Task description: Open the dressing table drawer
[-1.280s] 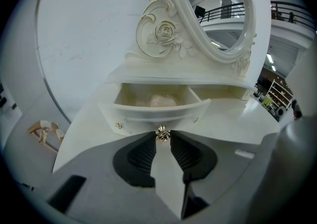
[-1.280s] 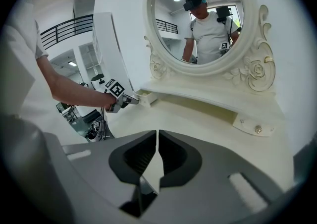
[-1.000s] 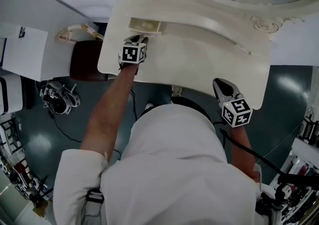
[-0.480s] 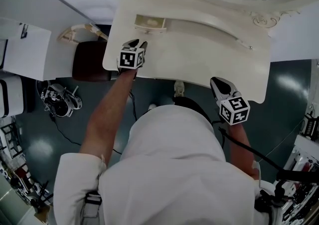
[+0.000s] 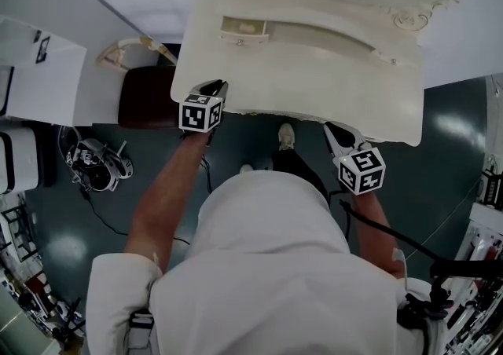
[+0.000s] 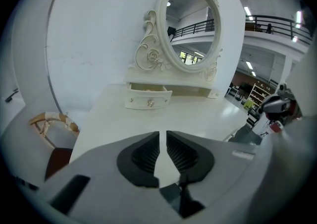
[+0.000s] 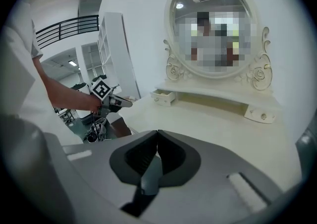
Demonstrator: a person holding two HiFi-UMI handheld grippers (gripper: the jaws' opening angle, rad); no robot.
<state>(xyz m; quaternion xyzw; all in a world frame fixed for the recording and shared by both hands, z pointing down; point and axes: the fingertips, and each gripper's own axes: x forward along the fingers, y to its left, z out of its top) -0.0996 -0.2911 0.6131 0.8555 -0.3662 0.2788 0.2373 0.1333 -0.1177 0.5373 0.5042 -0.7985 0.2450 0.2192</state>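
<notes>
The cream dressing table [image 5: 314,86] carries an oval mirror [image 6: 190,27]. Its small left drawer [image 5: 244,29] stands pulled out, with a round knob on its front [image 6: 147,98]. My left gripper [image 5: 214,86] hangs over the table's front left edge, well back from the drawer. Its jaws [image 6: 163,134] are closing, with a narrow gap and nothing between them. My right gripper [image 5: 334,127] hovers at the table's front right edge, jaws [image 7: 157,133] shut and empty. A second small drawer [image 7: 261,114] on the right stays closed.
A dark brown stool [image 5: 145,98] and a curved cream chair back [image 5: 130,49] stand left of the table. A white cabinet [image 5: 39,71] is further left. Cables and a device [image 5: 94,165] lie on the dark floor. The person's foot [image 5: 287,135] is under the table edge.
My left gripper has pulled back from the drawer's front to the table's front edge. The right gripper has drawn back a little too. The drawer stays pulled out.
</notes>
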